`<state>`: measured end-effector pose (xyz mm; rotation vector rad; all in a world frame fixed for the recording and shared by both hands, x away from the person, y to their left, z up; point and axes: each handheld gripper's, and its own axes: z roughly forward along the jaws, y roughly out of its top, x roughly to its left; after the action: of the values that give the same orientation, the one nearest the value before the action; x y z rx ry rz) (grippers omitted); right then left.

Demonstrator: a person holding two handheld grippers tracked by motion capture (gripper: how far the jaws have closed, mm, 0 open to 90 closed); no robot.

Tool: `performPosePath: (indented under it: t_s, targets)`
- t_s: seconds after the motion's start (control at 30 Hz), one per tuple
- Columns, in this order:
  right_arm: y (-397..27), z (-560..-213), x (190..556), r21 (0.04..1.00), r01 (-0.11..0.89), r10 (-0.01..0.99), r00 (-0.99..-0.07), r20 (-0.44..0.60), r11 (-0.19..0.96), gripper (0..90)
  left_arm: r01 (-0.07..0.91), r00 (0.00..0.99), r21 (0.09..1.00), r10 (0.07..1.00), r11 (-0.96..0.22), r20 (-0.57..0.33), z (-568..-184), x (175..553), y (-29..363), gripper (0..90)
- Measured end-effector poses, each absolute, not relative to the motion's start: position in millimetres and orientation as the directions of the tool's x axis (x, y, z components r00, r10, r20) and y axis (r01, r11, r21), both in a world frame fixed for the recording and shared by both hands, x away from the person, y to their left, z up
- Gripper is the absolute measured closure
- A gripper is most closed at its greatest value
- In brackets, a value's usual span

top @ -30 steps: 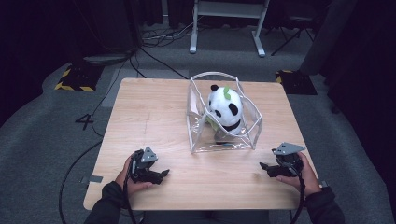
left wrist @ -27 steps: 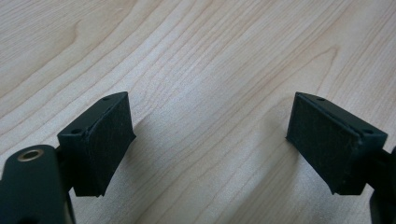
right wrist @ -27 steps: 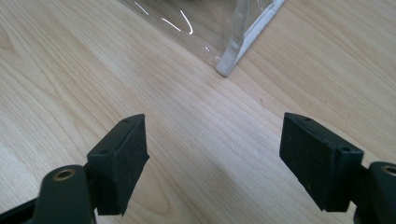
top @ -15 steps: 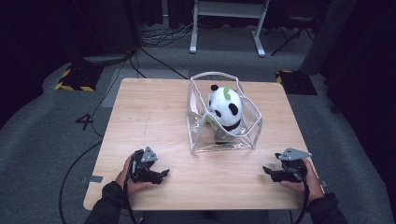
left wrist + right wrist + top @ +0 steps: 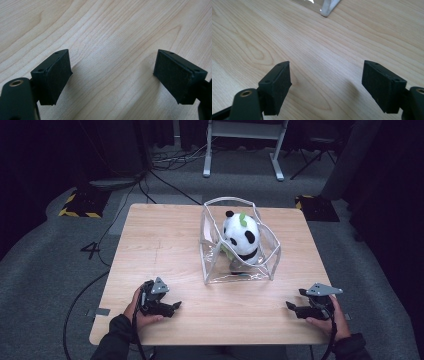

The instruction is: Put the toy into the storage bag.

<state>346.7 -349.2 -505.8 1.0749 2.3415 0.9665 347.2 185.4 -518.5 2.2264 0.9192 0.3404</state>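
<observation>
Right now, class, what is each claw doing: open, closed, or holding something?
Left claw: open, holding nothing, over the bare table.
Right claw: open, holding nothing, short of the clear bag.

Both sleeves are dark. Each hand-held gripper is black: the left hand-held gripper (image 5: 172, 307) and the right hand-held gripper (image 5: 292, 307) carry grey three-cornered plates, trailing black cables, rough dark pads (image 5: 58, 75) and brass-coloured screw holes.

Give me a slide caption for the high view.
Plush panda sits inside clear bag mid-table; left gripper and right gripper, both open, rest near the front edge.
</observation>
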Motion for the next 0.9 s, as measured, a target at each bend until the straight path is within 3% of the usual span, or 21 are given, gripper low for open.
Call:
performPosePath:
  t_s: [0.9]
  targets:
    - [-394.0, -515.8, 338.9, 0.746, 0.575, 0.872, -0.490, -0.014, 0.335, 20.6, 0.516, 0.715, 0.689, 0.699, -0.508, -0.020, -518.5, 347.3, 185.3, 14.6]
